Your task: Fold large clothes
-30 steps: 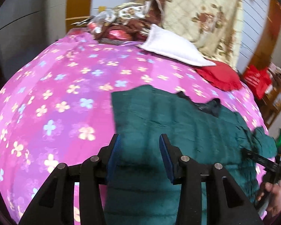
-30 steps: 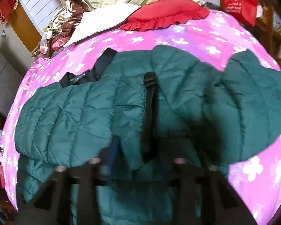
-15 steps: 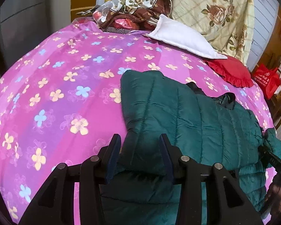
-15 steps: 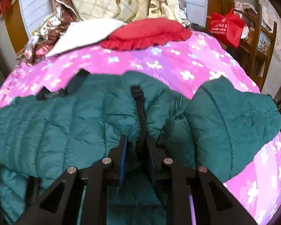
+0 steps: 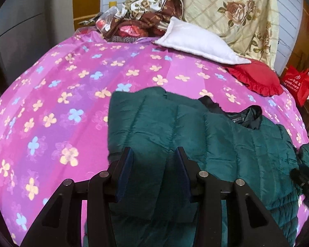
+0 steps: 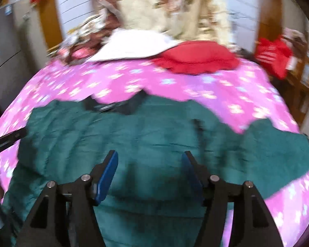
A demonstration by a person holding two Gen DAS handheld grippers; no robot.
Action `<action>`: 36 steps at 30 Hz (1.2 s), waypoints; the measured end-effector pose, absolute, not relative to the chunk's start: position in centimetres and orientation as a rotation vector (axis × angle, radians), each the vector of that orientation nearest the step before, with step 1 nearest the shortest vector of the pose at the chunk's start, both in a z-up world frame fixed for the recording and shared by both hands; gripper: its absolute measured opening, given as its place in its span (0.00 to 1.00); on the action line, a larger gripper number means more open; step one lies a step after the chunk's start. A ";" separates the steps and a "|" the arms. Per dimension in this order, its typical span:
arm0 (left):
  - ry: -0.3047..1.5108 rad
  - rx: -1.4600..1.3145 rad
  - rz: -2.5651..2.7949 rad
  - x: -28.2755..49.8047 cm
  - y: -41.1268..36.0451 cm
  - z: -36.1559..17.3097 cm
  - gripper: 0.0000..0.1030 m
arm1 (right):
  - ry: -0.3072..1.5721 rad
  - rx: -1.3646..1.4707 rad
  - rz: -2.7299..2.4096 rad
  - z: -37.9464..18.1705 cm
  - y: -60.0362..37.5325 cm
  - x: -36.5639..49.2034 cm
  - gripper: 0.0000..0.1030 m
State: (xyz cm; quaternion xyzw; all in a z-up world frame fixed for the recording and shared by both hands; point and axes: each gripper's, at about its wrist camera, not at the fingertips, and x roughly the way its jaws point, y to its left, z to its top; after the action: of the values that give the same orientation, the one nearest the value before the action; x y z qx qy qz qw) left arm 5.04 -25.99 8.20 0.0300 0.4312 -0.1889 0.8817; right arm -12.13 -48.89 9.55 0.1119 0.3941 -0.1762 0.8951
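A dark green quilted jacket (image 5: 226, 144) lies spread on a pink flowered bedspread (image 5: 61, 103), collar toward a white pillow (image 5: 197, 41) and red cushion (image 5: 255, 78). The left gripper (image 5: 154, 154) hangs over its folded sleeve, jaws apart, fabric between them. The right gripper (image 6: 150, 156), blurred, gapes wide above the jacket's body, holding nothing.
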 end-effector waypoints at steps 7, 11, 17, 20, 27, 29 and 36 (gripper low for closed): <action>0.926 0.082 -0.368 6.0 -26.8 5.6 0.24 | 0.919 0.211 -0.390 4.9 -49.5 -7.6 0.65; 0.915 0.097 -0.358 5.8 -27.2 5.2 0.24 | 0.914 0.234 -0.405 3.5 -50.8 -7.0 0.65; 0.901 0.107 -0.357 5.6 -27.2 5.1 0.25 | 0.907 0.217 -0.403 5.8 -50.2 -8.9 0.65; 0.895 0.110 -0.357 5.6 -27.2 5.1 0.25 | 0.874 0.199 -0.403 7.1 -50.2 -11.3 0.66; 0.872 0.116 -0.350 5.3 -27.3 4.9 0.25 | 0.964 0.240 -0.451 3.8 -52.4 -13.0 0.66; 0.871 0.118 -0.353 5.3 -27.3 5.0 0.25 | 0.941 0.315 -0.437 2.8 -53.2 -13.5 0.67; 0.880 0.095 -0.368 3.8 -26.3 6.9 0.25 | 0.889 0.278 -0.460 5.5 -52.1 -15.4 0.67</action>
State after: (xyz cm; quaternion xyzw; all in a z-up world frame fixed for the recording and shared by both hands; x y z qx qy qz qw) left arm 3.81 -26.29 6.93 0.0457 0.4233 -0.1769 0.8874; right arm -15.37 -52.09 5.54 0.1326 0.4246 -0.2200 0.8682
